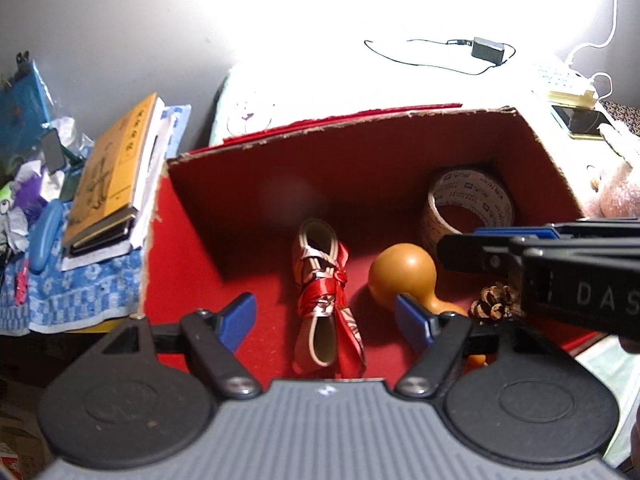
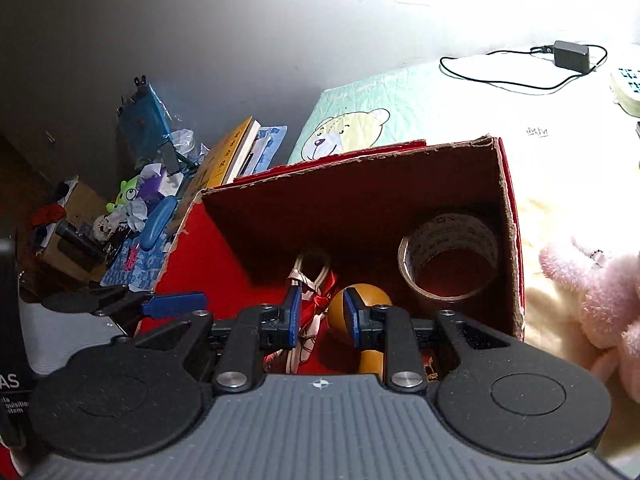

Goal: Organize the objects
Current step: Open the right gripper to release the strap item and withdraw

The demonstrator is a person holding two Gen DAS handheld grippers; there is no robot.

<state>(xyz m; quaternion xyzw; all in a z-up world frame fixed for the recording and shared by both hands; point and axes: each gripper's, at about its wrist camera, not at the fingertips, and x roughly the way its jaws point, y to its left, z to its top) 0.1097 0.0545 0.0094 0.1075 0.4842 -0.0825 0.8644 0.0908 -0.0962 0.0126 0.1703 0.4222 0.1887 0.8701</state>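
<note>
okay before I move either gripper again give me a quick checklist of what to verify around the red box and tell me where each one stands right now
1. Left gripper empty, jaws wide: ok.
2. Right gripper empty, jaws narrowly apart: ok.
3. Red box open at the top, walls standing: ok.
4. Tape roll, wooden gourd, ribbon-wrapped bundle and pine cone lying inside the box: ok.
5. Grippers clear of each other: not ok, the right one crosses close in front of the left camera.
6. More things left to put away, such as the pink plush toy beside the box: cannot tell.
</note>
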